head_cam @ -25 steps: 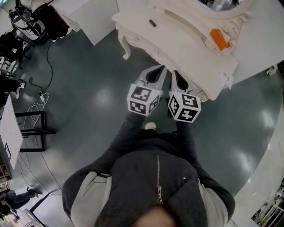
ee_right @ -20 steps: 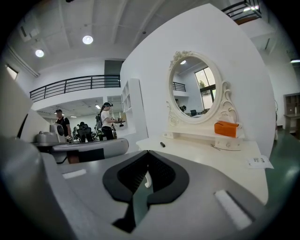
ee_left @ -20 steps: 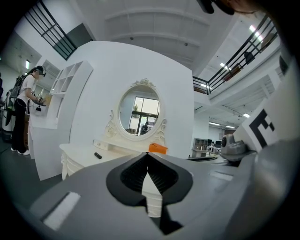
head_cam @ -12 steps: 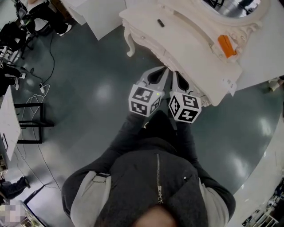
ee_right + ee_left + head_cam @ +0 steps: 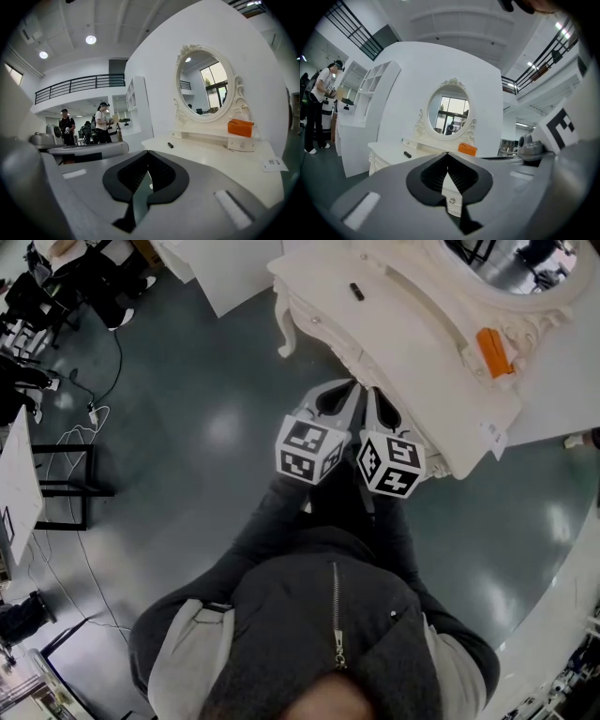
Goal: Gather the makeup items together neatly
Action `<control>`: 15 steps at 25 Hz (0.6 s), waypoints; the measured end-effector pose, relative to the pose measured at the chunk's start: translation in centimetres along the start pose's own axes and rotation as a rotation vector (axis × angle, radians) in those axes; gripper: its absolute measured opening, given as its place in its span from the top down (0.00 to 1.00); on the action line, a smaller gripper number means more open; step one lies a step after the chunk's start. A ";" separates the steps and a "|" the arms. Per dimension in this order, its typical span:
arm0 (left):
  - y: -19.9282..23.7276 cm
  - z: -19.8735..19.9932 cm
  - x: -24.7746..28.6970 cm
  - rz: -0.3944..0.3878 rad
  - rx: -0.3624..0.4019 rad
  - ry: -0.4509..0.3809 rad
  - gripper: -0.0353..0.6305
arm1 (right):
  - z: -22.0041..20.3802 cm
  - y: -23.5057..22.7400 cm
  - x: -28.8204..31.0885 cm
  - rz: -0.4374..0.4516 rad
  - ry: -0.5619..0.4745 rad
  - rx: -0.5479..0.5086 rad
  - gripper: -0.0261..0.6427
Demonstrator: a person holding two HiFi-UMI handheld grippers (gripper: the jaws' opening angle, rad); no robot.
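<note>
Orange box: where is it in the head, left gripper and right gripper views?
Head view: orange box at upper right, just below the mirror.
Left gripper view: orange box slightly right of centre, under the mirror.
Right gripper view: orange box right of centre, at the lower right of the mirror.
Shared landmark: the mirror, with the box at its base in all three.

Held the left claw (image 5: 345, 388) and the right claw (image 5: 372, 396) side by side ahead of the chest, almost touching, tips aimed far and slightly down. Showed both pairs of jaws pressed together with nothing between them. Stretched the left arm (image 5: 267, 521) and the right arm (image 5: 398, 540) forward, dark sleeves close together, elbows nearest the body.
</note>
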State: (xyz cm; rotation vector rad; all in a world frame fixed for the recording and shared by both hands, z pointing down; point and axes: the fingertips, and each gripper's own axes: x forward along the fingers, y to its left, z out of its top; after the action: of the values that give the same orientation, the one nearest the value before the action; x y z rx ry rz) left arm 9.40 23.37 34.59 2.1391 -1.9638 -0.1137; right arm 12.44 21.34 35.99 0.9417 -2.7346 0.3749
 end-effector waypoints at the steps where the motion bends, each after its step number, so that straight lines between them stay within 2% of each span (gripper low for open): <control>1: 0.4 0.2 0.3 0.003 0.004 0.000 0.93 | 0.3 -0.1 0.5 0.001 -0.004 0.002 0.96; 15: 7.3 3.2 7.8 0.046 0.016 -0.012 0.93 | 4.6 -3.5 9.5 0.019 -0.031 0.028 0.96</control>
State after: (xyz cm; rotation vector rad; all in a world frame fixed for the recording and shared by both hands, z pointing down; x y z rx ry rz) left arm 2.36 14.75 33.94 2.1061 -2.0260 -0.1039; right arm 6.73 11.82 35.01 0.9370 -2.7744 0.4058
